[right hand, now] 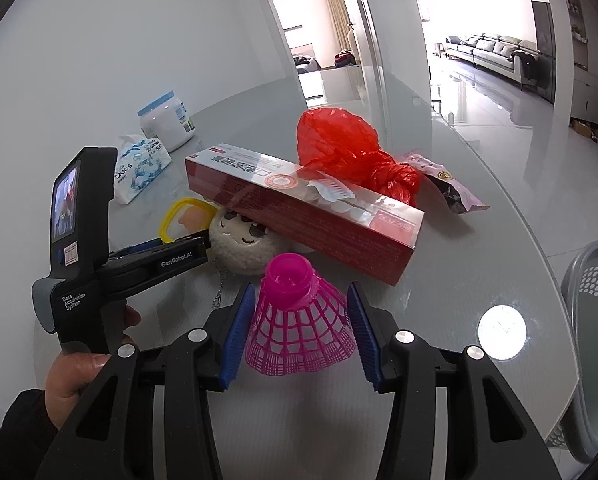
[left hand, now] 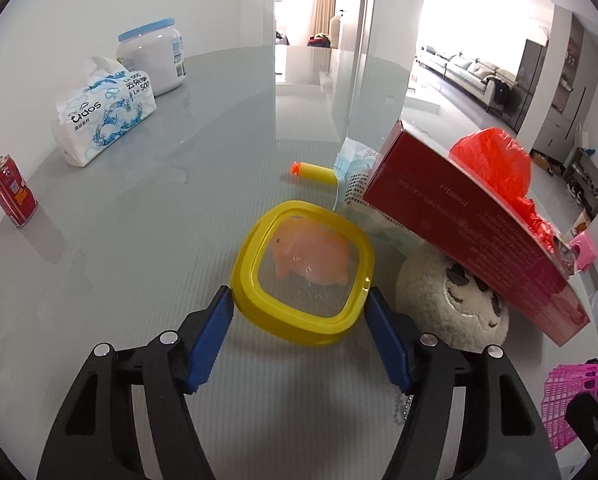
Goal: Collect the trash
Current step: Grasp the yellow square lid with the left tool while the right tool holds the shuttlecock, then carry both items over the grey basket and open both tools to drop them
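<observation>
The right tongs (right hand: 301,326) are clamped on a pink plastic shuttlecock (right hand: 299,316), its mesh skirt pinched between the blue pads just above the glossy grey desk (right hand: 479,240). The left tongs (left hand: 299,308) grip a yellow-rimmed clear lid (left hand: 303,270) by its two opposite edges, the pads touching the rim on both sides; an orange toy (left hand: 311,258) shows through the clear panel. A hand (right hand: 79,364) in a dark sleeve holds the left tool's handle.

Just right of the lid sits a white plush ball with a stitched face (left hand: 451,300), a bead chain trailing from it. A long red carton (left hand: 471,216) lies tilted across the plush ball, and a knotted red plastic bag (right hand: 351,152) rests against the carton's far side. Beside the bag lies an empty snack wrapper (right hand: 455,192). Beyond the lid lie a yellow foam dart (left hand: 313,171) and a crumpled blue face mask (left hand: 353,168).

Farther left stand a red drink can (left hand: 13,192), a tissue pack (left hand: 107,116) and a white jar with a blue lid (left hand: 155,56). A grey perforated basket (right hand: 595,320) sits past the desk's right edge.
</observation>
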The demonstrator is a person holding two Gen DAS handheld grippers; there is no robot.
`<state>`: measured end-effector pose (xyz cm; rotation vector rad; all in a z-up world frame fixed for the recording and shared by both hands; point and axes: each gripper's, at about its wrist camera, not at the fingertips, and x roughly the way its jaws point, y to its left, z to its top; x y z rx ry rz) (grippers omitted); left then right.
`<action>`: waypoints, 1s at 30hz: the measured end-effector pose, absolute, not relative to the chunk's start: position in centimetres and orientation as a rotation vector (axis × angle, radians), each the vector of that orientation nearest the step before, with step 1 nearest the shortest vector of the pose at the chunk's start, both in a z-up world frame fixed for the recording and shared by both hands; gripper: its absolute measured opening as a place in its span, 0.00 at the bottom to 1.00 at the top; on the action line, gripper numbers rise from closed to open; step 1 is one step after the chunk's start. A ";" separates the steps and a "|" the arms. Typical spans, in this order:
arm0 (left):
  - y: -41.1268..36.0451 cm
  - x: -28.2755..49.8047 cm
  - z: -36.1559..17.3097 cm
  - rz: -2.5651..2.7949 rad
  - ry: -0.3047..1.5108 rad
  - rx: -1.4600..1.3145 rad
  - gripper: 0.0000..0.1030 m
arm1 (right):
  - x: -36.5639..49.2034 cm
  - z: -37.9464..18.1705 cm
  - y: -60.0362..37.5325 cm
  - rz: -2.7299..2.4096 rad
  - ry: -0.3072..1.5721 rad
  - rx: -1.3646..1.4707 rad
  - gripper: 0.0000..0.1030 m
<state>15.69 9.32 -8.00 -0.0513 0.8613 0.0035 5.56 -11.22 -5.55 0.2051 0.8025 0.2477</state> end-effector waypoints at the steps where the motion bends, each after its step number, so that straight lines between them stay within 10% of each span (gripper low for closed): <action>1: 9.4 15.5 -7.9 0.003 0.854 -0.053 0.64 | 5.4 -5.5 -11.3 0.246 0.801 0.205 0.45; 30: -3.0 2.9 0.3 -0.356 0.672 0.003 0.63 | -3.3 -3.7 -24.0 -0.027 0.705 0.309 0.45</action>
